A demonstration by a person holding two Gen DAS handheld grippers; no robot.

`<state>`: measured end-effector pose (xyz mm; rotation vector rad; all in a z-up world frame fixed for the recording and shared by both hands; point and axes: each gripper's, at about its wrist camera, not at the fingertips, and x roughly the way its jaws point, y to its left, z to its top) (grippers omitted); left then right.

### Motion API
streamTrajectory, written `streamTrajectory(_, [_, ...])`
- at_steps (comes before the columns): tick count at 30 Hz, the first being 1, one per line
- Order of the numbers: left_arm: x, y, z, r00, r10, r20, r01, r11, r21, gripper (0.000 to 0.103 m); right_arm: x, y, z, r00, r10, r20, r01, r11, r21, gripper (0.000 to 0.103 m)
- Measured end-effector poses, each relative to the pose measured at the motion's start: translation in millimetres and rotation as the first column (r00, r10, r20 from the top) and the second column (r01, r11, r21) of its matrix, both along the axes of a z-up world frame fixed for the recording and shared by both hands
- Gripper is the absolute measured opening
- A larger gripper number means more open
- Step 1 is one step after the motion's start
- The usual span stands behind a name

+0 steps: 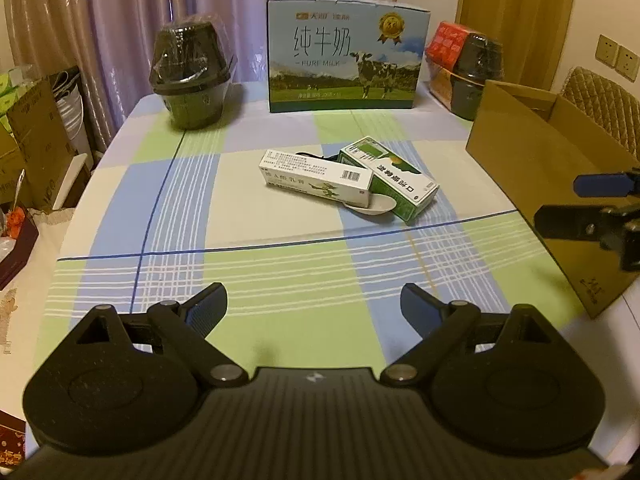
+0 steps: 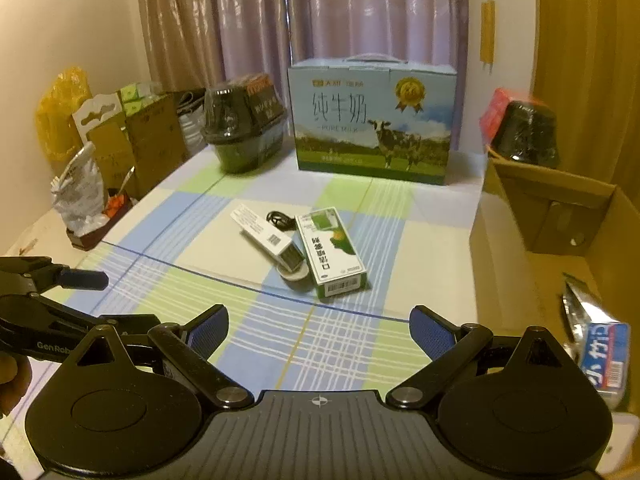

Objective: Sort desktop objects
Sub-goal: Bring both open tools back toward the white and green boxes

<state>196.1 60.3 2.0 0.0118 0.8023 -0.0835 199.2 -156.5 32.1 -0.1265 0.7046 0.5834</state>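
In the middle of the checked tablecloth lie a white carton (image 1: 318, 176) (image 2: 266, 236) and a green-and-white carton (image 1: 388, 178) (image 2: 332, 256). A white spoon (image 1: 374, 206) (image 2: 294, 272) pokes out between them, and a black cable (image 2: 280, 218) lies behind. My left gripper (image 1: 314, 308) hovers open over the near part of the table, well short of the cartons. My right gripper (image 2: 318, 328) is open too, with nothing between its fingers. An open cardboard box (image 1: 532, 160) (image 2: 560, 240) stands at the right edge, with a blue packet (image 2: 606, 356) inside.
A large milk carton case (image 1: 346, 56) (image 2: 372, 120) stands at the back. Wrapped black bowls sit at the back left (image 1: 192, 76) (image 2: 240, 128) and back right (image 1: 478, 76) (image 2: 524, 132). Boxes and bags (image 2: 120, 140) crowd the left side beyond the table.
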Motion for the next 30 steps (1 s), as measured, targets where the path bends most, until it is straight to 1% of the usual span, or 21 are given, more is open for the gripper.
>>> streamTrajectory(5, [13.3, 1.1, -8.5, 1.0, 0.004, -0.008, -0.004, 1.0, -0.015, 0.091, 15.0, 4.7, -15.2, 1.0, -0.005, -0.022, 0.005, 1.0, -0.002, 0.095])
streamTrajectory(13, [27.9, 1.4, -21.4, 0.999, 0.001, -0.037, -0.001, 1.0, 0.002, 0.091, 32.1, 6.0, -29.1, 0.999, -0.014, -0.042, 0.014, 1.0, -0.001, 0.095])
streamTrajectory(19, [36.4, 4.4, -25.0, 0.999, 0.005, -0.048, -0.005, 1.0, 0.01, 0.091, 40.6, 7.2, -38.4, 0.998, -0.019, -0.053, 0.019, 1.0, -0.005, 0.095])
streamTrajectory(25, [46.8, 8.7, -23.9, 0.999, 0.017, -0.041, -0.017, 1.0, 0.02, 0.091, 51.4, 14.5, -50.7, 0.999, -0.017, -0.051, 0.016, 1.0, -0.013, 0.095])
streamTrajectory(27, [51.2, 10.2, -24.2, 0.999, 0.022, -0.039, -0.021, 0.999, 0.025, 0.091, 57.5, 19.3, -56.6, 0.998, -0.016, -0.056, 0.014, 1.0, -0.023, 0.094])
streamTrajectory(30, [58.8, 12.6, -26.9, 0.999, 0.033, -0.038, -0.031, 0.998, 0.049, 0.091, 64.3, 28.6, -65.3, 0.999, -0.009, -0.034, 0.007, 0.998, -0.057, 0.094])
